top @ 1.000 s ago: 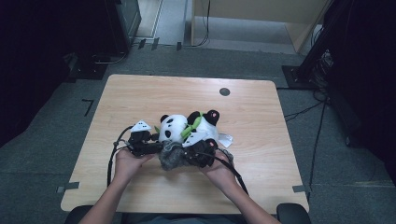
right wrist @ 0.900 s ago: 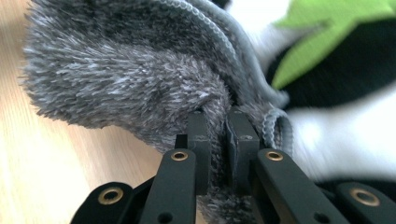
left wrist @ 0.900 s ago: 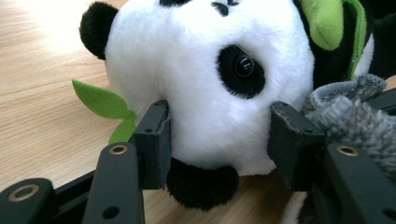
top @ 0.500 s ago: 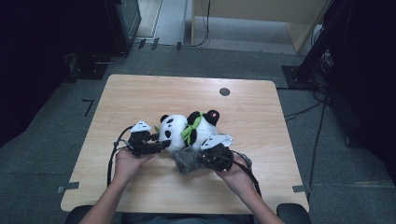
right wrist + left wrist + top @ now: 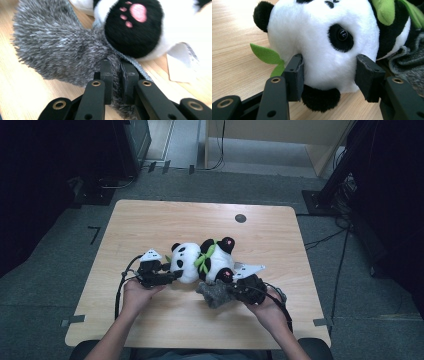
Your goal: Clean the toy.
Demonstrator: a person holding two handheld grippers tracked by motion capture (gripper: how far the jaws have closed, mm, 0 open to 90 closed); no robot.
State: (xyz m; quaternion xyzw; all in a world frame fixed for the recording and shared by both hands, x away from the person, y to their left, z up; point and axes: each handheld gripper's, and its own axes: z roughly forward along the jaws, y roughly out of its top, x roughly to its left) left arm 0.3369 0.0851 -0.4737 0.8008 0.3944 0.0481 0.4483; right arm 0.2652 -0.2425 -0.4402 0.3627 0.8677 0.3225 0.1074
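Observation:
A black-and-white panda plush with a green scarf lies on its side in the middle of the wooden table. My left gripper has its pads pressed on both sides of the panda's head; the left gripper view shows it as. A grey fuzzy fabric piece lies at the panda's feet. My right gripper is shut on a fold of this fabric, just below a black paw with a pink pad.
A green felt leaf lies by the panda's head. A white tag rests on the table beside the paw. A black round grommet sits near the far edge. Dark stands and cables surround the table.
My right gripper has drawn the grey fuzzy fabric to the right, along the panda's underside. The left gripper and the panda's head have stayed put.

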